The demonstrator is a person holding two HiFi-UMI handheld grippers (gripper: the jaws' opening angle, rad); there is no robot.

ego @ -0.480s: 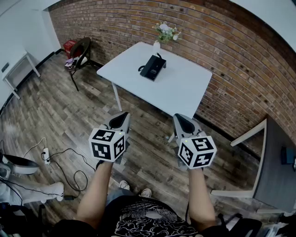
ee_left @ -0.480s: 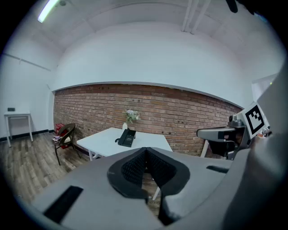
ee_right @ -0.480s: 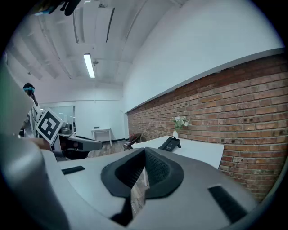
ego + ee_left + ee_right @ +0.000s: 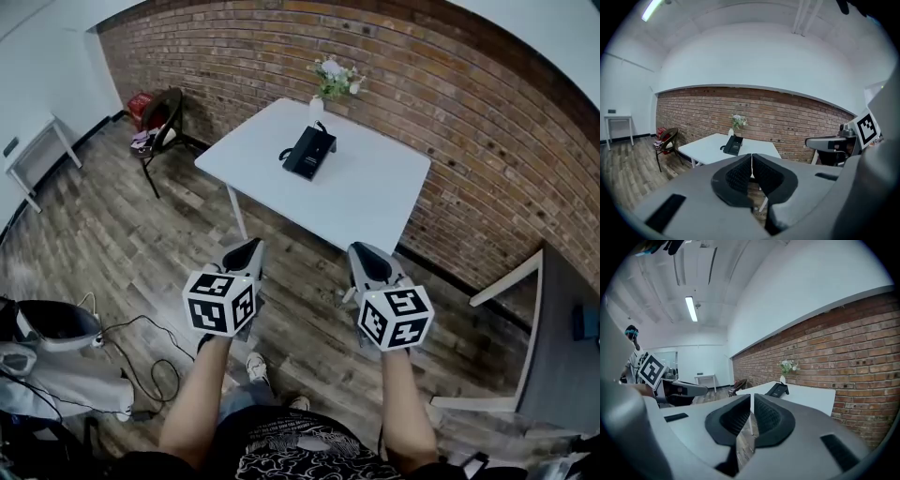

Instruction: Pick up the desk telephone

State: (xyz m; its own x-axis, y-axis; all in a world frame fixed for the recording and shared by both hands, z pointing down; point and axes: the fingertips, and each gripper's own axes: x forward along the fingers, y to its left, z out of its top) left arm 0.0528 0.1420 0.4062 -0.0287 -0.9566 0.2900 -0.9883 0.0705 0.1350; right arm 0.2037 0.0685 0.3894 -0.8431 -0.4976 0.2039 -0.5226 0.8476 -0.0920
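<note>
A black desk telephone lies on the white square table near its far edge, its coiled cord at the left. It also shows small in the left gripper view, telephone, and in the right gripper view, telephone. My left gripper and right gripper hang side by side over the wood floor, well short of the table. Both are shut with nothing between the jaws, left gripper and right gripper.
A small vase of flowers stands behind the telephone by the brick wall. A dark chair is at the left of the table. A grey desk is at the right. Cables lie on the floor at the left.
Both grippers have edged slightly toward the table and the view has shifted a little forward. Their jaws stay shut.
</note>
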